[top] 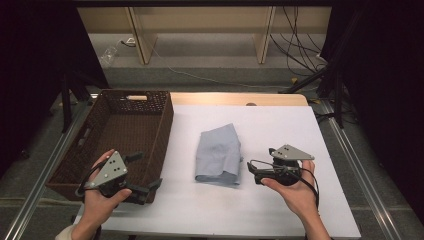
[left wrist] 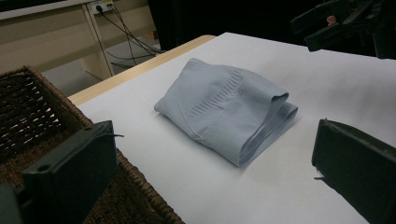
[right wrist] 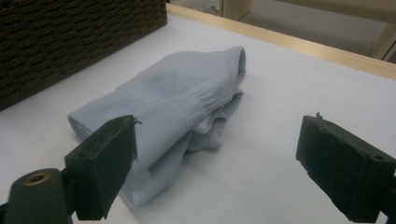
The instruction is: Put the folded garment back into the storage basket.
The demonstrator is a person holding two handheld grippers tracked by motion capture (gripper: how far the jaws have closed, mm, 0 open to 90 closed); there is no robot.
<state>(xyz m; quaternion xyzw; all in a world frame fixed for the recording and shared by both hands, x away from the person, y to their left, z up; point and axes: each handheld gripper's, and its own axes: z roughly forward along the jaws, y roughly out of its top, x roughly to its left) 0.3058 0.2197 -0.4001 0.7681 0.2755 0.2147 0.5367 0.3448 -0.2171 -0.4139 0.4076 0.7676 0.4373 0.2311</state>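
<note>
Here, folded garment (top: 219,154) — tongs (top: 256,172) apart

Folded cloth (top: 218,154) pale blue-grey, with a fine ribbed knit and a row of short dashes woven across it; wicker basket (top: 162,120) dark brown, tight weave, with a light tan handle (top: 136,97); desk (top: 280,130) covered in white, light wood edge at the far side; left claw (top: 142,176) black, grey three-cornered plate on top; right claw (top: 255,171) black with the same grey plate, black cable
</note>
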